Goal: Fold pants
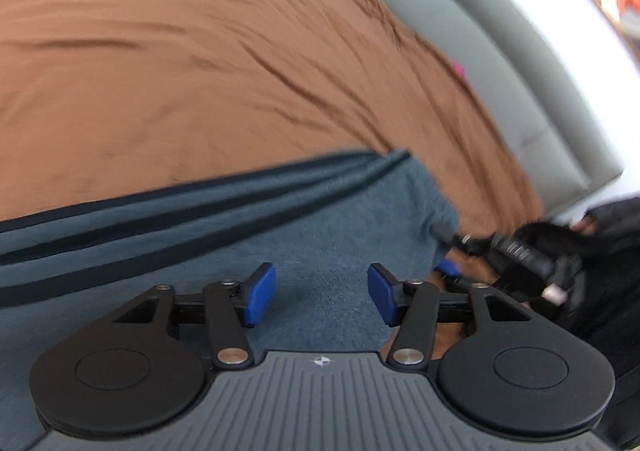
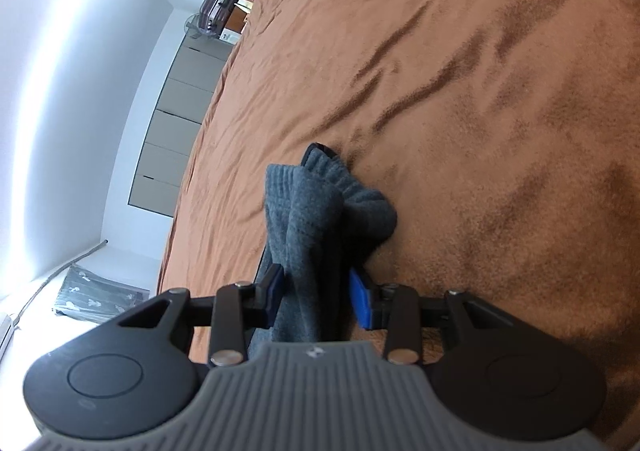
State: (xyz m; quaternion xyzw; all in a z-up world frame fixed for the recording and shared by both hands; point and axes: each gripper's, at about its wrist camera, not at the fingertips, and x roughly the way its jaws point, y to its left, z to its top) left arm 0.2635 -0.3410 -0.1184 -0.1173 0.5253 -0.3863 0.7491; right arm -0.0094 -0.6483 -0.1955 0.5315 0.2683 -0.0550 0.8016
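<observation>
Grey-blue pants (image 1: 224, 227) with dark side stripes lie on a brown bedspread (image 1: 200, 51). My left gripper (image 1: 322, 297) is open and empty, hovering just over the pants fabric. In the left wrist view my right gripper (image 1: 452, 265) shows at the right, at the pants' edge. In the right wrist view my right gripper (image 2: 316, 297) is shut on a bunched fold of the pants (image 2: 316, 211), with the ribbed cuff sticking out past the blue pads (image 2: 362, 303) over the bedspread (image 2: 460, 111).
A grey padded headboard (image 1: 460, 31) and a white wall run along the bed's far side. Beyond the bed edge stand grey cabinets (image 2: 180, 111), a suitcase (image 2: 216, 7) and a dark bag (image 2: 100, 295) on the floor.
</observation>
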